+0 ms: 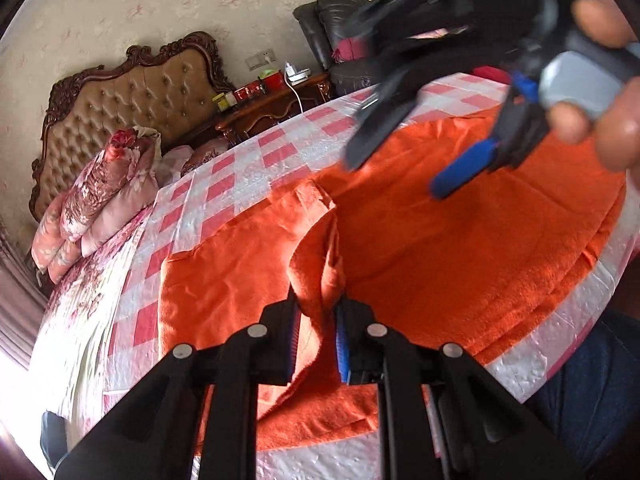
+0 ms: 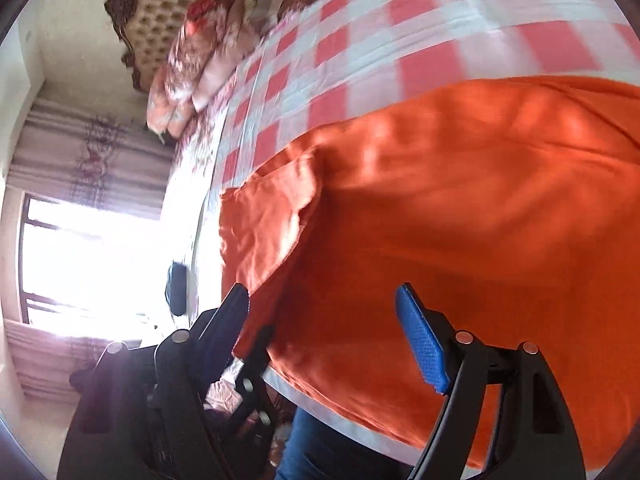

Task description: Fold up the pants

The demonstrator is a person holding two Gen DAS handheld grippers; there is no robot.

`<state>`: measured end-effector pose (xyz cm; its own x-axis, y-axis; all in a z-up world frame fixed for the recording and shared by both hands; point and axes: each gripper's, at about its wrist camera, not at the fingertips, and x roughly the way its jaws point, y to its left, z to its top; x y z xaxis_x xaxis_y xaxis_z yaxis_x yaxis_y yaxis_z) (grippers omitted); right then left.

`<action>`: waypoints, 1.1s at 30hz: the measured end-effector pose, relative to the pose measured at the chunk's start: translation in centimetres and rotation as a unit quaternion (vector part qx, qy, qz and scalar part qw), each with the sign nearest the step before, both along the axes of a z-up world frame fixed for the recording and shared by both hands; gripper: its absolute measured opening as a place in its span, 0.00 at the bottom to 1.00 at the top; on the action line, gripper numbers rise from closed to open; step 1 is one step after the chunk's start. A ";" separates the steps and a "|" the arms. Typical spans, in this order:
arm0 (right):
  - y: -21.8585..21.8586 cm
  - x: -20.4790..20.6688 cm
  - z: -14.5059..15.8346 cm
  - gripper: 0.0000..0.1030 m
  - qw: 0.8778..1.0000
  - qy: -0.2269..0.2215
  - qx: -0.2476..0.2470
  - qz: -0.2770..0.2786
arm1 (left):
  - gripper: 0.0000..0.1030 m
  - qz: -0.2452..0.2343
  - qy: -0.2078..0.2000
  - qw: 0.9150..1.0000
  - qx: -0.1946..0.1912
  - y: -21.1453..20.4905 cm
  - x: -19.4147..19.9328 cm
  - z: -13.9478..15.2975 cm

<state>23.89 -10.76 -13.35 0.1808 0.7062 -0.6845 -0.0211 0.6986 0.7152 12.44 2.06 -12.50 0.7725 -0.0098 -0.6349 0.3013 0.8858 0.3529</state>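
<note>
Orange pants (image 1: 460,248) lie spread over a pink-and-white checked bedspread (image 1: 248,168). My left gripper (image 1: 318,308) is shut on a bunched fold of the orange cloth, which rises between its blue pads. In the left wrist view my right gripper (image 1: 396,172) hovers above the pants at the upper right, a hand around its handle, its jaws apart and nothing between them. In the right wrist view the right gripper (image 2: 324,300) stands open just above the pants (image 2: 460,220), near the bed's front edge; the picture is blurred.
A tufted headboard (image 1: 132,96) and floral pillows (image 1: 104,196) are at the bed's far end, a wooden nightstand (image 1: 276,104) with small items beside it. A bright window (image 2: 80,264) with curtains is at left. A leg in blue jeans (image 2: 320,448) stands at the bed's edge.
</note>
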 end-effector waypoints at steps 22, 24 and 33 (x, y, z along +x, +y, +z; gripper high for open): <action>6.2 3.4 2.3 0.07 0.978 -0.141 -0.148 0.043 | 0.14 -0.074 -0.027 0.996 0.045 -4.7 -2.4 -1.7; 5.0 3.5 0.9 0.07 0.977 -0.132 -0.167 0.034 | 0.14 -0.084 -0.017 0.995 0.045 -5.6 -2.2 -2.7; 4.1 3.4 -2.4 0.16 0.978 -0.096 -0.179 0.045 | 0.14 -0.087 -0.004 0.995 0.054 -6.0 -1.9 -4.6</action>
<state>27.29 -6.71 -15.77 0.2795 0.4462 -0.8502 -0.2037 0.8929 0.4016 10.54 -3.91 -17.07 0.7707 -0.0761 -0.6327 0.4438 0.7765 0.4473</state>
